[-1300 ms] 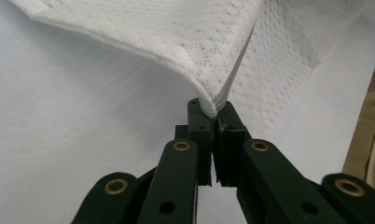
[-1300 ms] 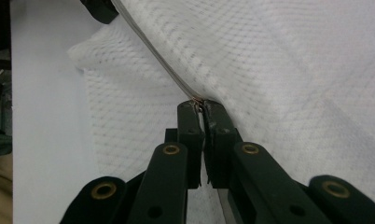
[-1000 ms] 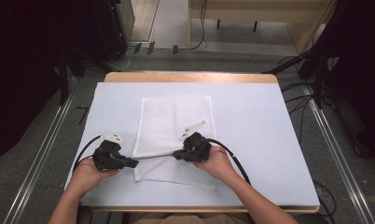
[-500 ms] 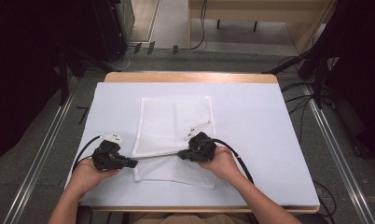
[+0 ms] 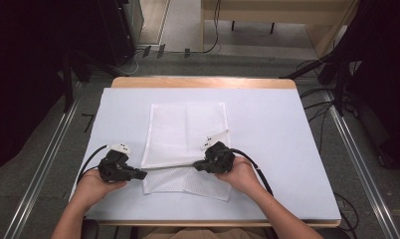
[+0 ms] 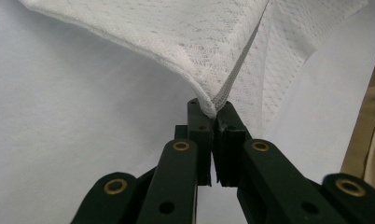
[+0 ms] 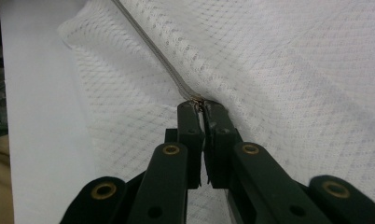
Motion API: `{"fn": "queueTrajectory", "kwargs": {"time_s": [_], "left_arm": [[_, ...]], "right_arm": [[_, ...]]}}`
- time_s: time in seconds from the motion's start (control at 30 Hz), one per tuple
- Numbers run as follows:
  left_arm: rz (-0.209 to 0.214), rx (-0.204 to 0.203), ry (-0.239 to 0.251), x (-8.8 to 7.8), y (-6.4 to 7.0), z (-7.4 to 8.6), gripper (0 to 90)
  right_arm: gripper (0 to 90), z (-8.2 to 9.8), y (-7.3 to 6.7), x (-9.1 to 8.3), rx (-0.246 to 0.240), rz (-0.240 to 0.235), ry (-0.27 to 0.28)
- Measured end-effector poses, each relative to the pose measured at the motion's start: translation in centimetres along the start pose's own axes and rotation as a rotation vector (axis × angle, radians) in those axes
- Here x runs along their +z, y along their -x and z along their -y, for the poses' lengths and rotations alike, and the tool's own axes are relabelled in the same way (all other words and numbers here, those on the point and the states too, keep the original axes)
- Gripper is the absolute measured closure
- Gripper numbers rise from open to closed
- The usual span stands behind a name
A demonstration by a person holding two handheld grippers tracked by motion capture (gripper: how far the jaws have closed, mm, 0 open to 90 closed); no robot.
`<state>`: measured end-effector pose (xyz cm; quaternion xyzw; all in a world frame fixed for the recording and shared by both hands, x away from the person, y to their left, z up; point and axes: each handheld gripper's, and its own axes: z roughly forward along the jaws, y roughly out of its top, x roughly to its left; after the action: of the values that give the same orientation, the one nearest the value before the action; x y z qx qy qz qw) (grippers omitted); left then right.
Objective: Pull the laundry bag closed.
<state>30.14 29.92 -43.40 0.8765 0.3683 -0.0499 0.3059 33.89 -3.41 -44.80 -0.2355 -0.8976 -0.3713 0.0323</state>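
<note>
A white mesh bag (image 5: 185, 129) lies flat on the white table cover (image 5: 287, 129), its near part folded along a grey zipper (image 5: 168, 167). My left gripper (image 5: 141, 174) is shut on the bag's corner at the zipper's left end (image 6: 212, 109), lifting the mesh (image 6: 176, 32) a little off the table. My right gripper (image 5: 197, 164) is shut on the zipper pull (image 7: 197, 99), and the closed zipper line (image 7: 153, 51) runs away from its jaws (image 7: 200, 107) toward the upper left. The zipper is stretched taut between the two grippers.
The table's wooden far edge (image 5: 203, 82) shows beyond the cover. Metal rails (image 5: 44, 164) and cables (image 5: 317, 104) lie on the floor on both sides. A cable (image 5: 88, 164) trails from the left gripper across the cover. Bare cover spreads right of the bag.
My right gripper has slid to the right along the zipper, holding the pull. The left gripper has stayed where it was, holding the bag's corner.
</note>
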Motion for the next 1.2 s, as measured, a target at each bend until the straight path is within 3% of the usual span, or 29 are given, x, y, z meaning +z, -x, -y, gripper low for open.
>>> {"fn": "queueTrajectory", "kwargs": {"time_s": [1.2], "left_arm": [[0.004,-0.007,-0.002,-0.1,-0.2,0.2,87.6]], "right_arm": [[87.9,2.1,0.9,-2.3,0.023,0.031,-0.021]]}}
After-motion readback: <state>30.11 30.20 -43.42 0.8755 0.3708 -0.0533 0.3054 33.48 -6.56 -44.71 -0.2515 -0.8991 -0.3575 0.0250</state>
